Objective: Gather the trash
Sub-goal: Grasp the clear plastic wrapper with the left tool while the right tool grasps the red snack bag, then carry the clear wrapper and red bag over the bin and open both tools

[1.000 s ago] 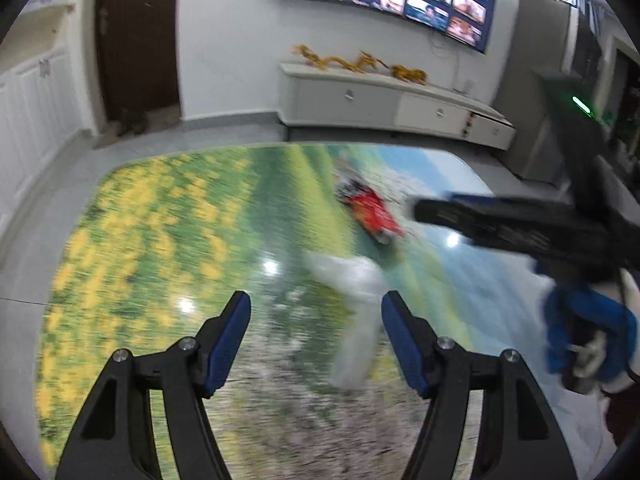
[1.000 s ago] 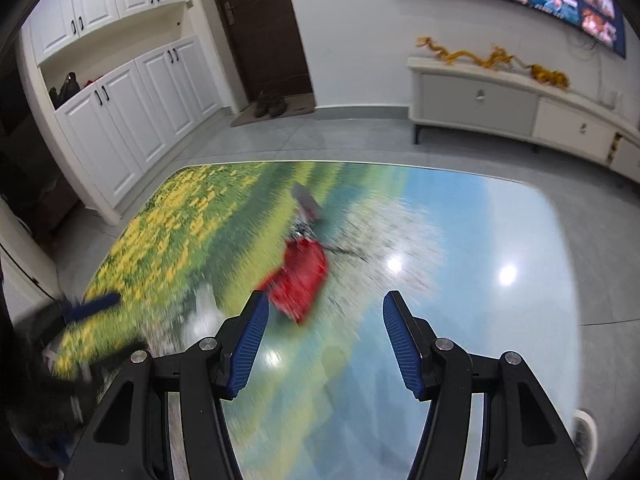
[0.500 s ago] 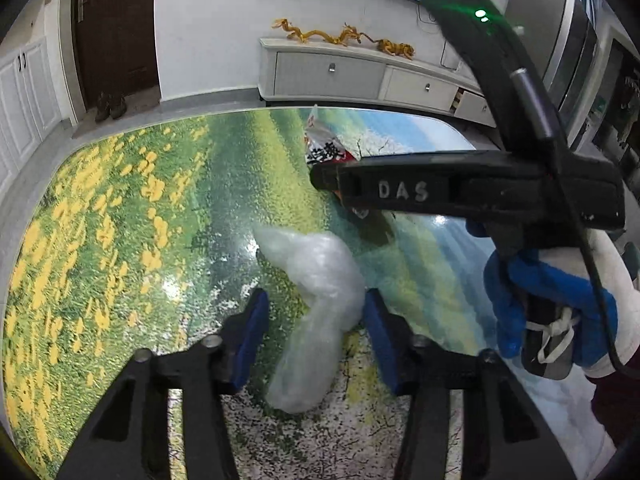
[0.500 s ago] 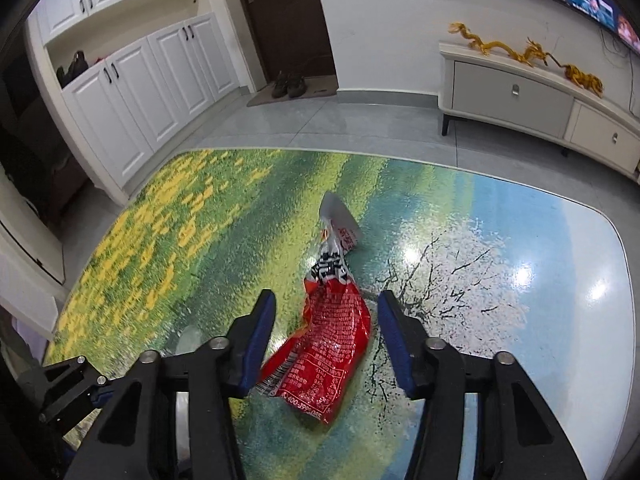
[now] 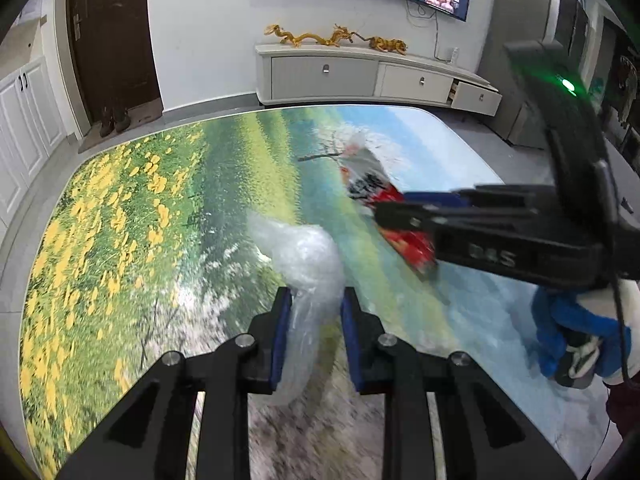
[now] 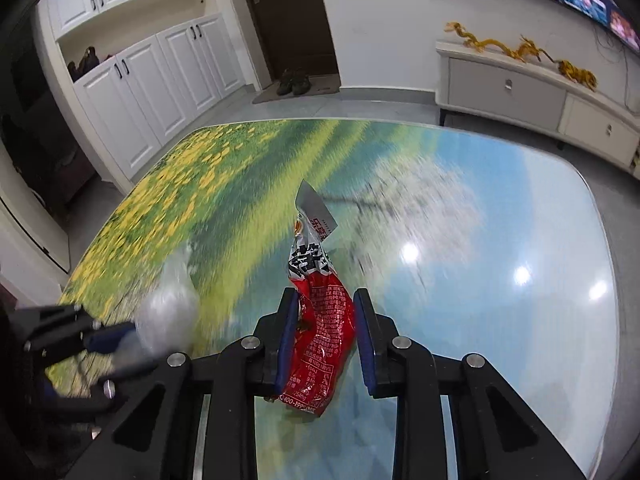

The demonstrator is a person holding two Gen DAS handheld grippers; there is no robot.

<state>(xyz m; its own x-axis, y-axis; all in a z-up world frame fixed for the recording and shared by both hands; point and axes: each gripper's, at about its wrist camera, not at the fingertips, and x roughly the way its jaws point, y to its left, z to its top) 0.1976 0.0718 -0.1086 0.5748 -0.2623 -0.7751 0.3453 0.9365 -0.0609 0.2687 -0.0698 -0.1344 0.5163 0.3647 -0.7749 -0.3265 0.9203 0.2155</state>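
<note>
A crumpled clear plastic bag [image 5: 304,264] lies on the landscape-print table [image 5: 120,240]. My left gripper [image 5: 314,312] is shut on its near end. A red snack wrapper [image 6: 324,320] with a silver torn top lies on the same table. My right gripper [image 6: 326,316] is closed on its red lower part, the left pad touching it, the right pad close beside it. In the left wrist view the right gripper [image 5: 404,210] crosses from the right over the wrapper [image 5: 380,196]. In the right wrist view the left gripper [image 6: 112,340] and bag [image 6: 172,304] show at the left.
The table's far edge [image 6: 400,124] faces a grey tiled floor. A white TV cabinet [image 5: 360,76] with gold dragon figures stands at the far wall. White cupboards [image 6: 152,80] and a dark door [image 6: 288,16] are at the left. A blue-gloved hand [image 5: 576,320] holds the right gripper.
Both grippers have closed from open: the left onto the plastic bag, the right onto the red wrapper. Both also moved forward over their items.
</note>
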